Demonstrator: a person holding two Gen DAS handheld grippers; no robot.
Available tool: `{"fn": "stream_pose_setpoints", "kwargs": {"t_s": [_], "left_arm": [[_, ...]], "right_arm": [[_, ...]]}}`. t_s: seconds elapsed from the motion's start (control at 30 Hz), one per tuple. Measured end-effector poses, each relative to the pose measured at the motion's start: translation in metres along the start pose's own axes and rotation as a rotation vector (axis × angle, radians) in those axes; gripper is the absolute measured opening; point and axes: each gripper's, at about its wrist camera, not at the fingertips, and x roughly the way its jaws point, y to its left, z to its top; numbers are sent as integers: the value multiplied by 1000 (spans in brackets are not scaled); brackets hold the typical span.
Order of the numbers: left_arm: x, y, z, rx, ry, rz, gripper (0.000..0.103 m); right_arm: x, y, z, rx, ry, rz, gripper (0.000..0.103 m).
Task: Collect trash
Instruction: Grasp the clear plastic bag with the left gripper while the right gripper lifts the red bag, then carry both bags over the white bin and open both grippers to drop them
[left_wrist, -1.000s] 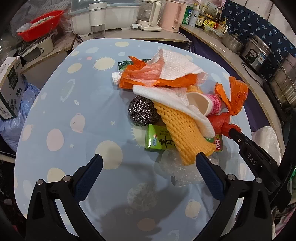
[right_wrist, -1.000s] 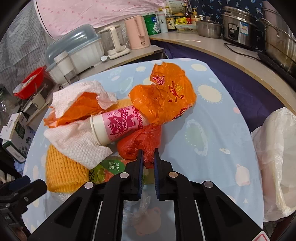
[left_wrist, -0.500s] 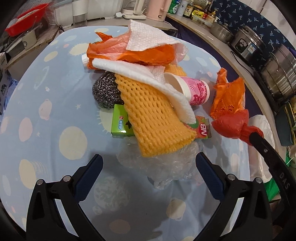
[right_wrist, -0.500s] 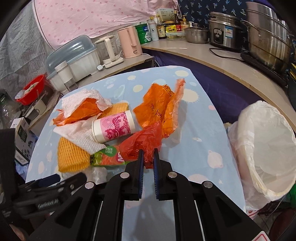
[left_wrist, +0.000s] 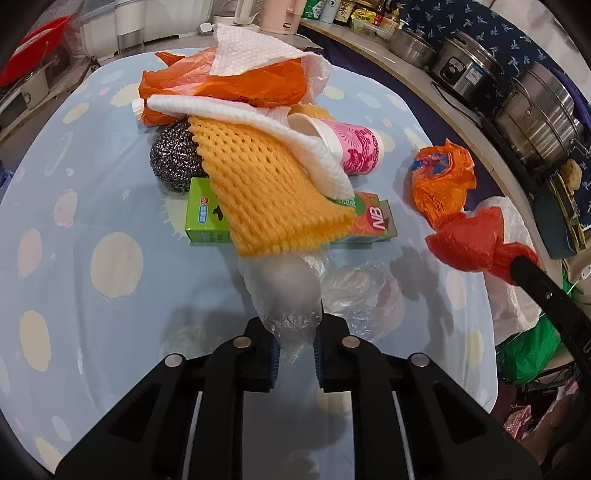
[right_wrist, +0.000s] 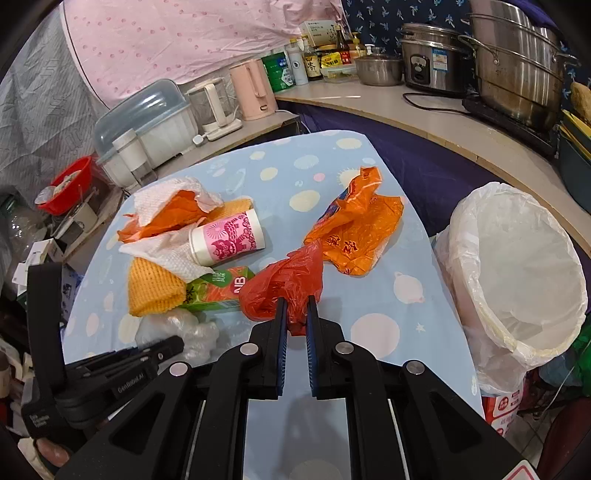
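Trash on the blue spotted tabletop (left_wrist: 110, 184): the left tool (left_wrist: 295, 347) is closing on a crumpled clear plastic film (left_wrist: 291, 291) just ahead of it, the right tool (right_wrist: 294, 317) clenched on a red plastic bag (right_wrist: 284, 284). The thin film, only partly pinched, may slip free or drag the yellow foam net (left_wrist: 266, 199) beyond it; the white-lined bin (right_wrist: 517, 266) stands to the right tool's right.

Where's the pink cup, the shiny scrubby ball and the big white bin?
pink cup (right_wrist: 229, 240), right wrist view, on its pink printed side.
scrubby ball (left_wrist: 175, 158), left wrist view, on its wiry front.
white bin (right_wrist: 517, 258), right wrist view, on the liner's inner wall.
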Motion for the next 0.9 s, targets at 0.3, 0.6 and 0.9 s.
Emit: {"fn": "stream_pose_setpoints", "kwargs": {"t_s": [0.3,0.6,0.9], "left_arm": [[-48,-11,-24,56,-25,-33,10],[-95,-60,-17,166,-131,-101,10],[-112,-149,8,307,-202,-231,10]], "right_arm": [[-48,-11,-4,25,-96,-7,9],[-99,-61,-2,112,-216,-112,9],[-128,-136,-7,245,-294,-249,9]]}}
